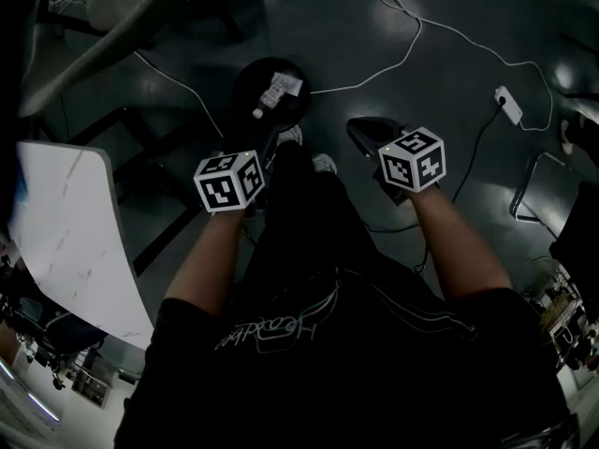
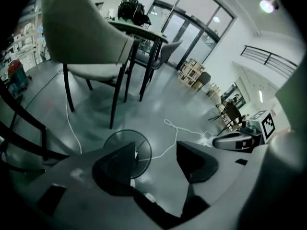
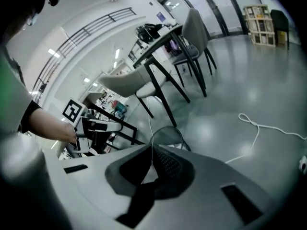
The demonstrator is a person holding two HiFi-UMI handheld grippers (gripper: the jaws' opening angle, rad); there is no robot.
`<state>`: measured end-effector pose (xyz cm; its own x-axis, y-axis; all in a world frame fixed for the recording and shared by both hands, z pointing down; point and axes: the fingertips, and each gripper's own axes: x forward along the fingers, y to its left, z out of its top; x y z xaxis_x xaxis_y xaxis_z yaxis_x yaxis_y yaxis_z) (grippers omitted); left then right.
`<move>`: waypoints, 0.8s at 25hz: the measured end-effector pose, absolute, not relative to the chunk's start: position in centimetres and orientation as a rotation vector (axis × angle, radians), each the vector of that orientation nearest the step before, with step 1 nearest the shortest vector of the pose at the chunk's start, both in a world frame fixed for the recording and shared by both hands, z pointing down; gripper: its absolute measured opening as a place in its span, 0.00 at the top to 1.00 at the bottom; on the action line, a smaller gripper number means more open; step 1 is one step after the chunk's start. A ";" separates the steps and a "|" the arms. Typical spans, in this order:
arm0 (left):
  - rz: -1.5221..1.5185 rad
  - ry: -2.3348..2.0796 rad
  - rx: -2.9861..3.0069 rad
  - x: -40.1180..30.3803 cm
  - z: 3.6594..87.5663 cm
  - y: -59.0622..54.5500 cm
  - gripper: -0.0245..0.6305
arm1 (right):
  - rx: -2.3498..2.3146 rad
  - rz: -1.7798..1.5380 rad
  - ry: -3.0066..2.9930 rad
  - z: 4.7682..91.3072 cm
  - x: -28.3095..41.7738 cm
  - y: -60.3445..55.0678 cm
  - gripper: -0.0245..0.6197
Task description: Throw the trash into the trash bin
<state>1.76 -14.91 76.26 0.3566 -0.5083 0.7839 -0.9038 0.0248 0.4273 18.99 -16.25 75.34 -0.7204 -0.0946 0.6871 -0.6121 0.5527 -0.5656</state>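
Observation:
The round black trash bin [image 1: 271, 90] stands on the dark floor ahead of my feet, with a white-and-pink wrapper [image 1: 284, 89] and another small white piece [image 1: 257, 113] lying in it. My left gripper [image 2: 156, 152] hangs above the bin's near edge, its jaws wide open with nothing between them; the bin [image 2: 125, 145] shows behind its left jaw. The left marker cube [image 1: 229, 181] hides those jaws in the head view. My right gripper [image 3: 152, 147] is shut and empty, to the right of the bin [image 3: 168, 133], with its dark body [image 1: 365, 137] in front of its cube [image 1: 412, 159].
A white cable [image 1: 393, 59] runs across the floor to a power strip [image 1: 508, 106]. Behind the bin stands a grey chair [image 2: 81, 37] beside a dark table [image 2: 139, 30]. A white marble tabletop [image 1: 65, 232] lies at my left, and a metal chair frame [image 1: 533, 185] at the right.

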 end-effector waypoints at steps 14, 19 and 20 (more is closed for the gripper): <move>0.008 -1.327 2.112 4.6 43.8 -11.7 0.80 | 0.342 0.780 -2.678 43.3 13.9 -18.1 0.91; -0.113 -1.393 2.284 4.5 32.0 -9.0 0.94 | 0.164 0.729 -2.810 34.2 13.3 -14.5 0.91; -0.135 -1.404 2.296 4.5 30.3 -8.3 0.95 | 0.135 0.724 -2.841 32.7 13.1 -14.0 0.91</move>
<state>4.46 -8.33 30.28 0.4789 -0.8660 0.1438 -0.8227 -0.3856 0.4176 13.14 -13.96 32.72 -0.9745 -0.0375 0.2213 -0.1388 0.8754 -0.4630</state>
